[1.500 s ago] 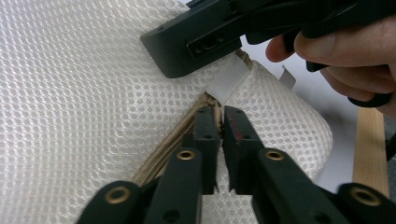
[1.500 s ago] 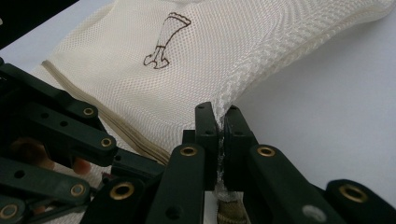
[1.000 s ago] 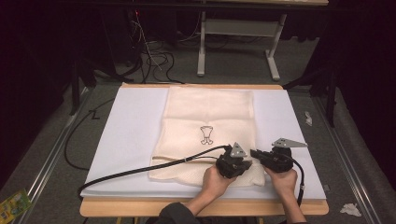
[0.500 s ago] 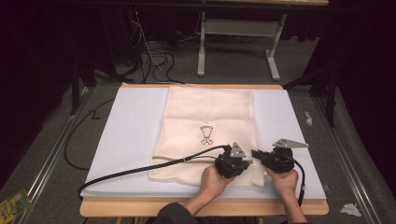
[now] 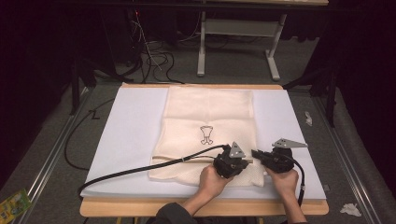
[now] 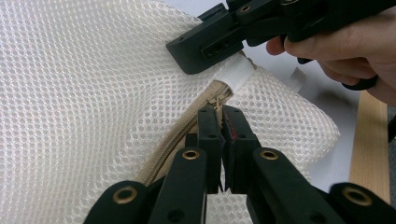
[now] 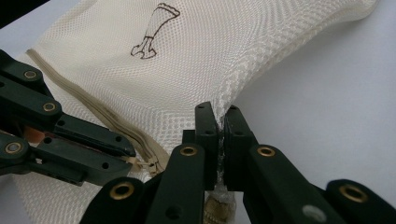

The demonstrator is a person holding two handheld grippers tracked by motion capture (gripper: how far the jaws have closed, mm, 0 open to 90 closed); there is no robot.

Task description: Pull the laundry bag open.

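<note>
While both hands rest low, left gripper (image 6: 220, 116) fingers clamp the zipper pull (image 6: 217, 103), right gripper (image 7: 221, 122) fingers the mesh bag (image 7: 187, 60).

Cream mesh bag (image 5: 208, 116) flat on white table sheet (image 5: 130, 135), dark emblem (image 5: 206, 135) mid-bag. 2 grippers at its near right corner: left gripper (image 5: 243, 163), right gripper (image 5: 256, 154), nearly touching.

High view: overhead, looking forward-down on table (image 5: 116, 140). Gripper views: close, along jaws; all share mesh bag (image 5: 208, 112).
</note>
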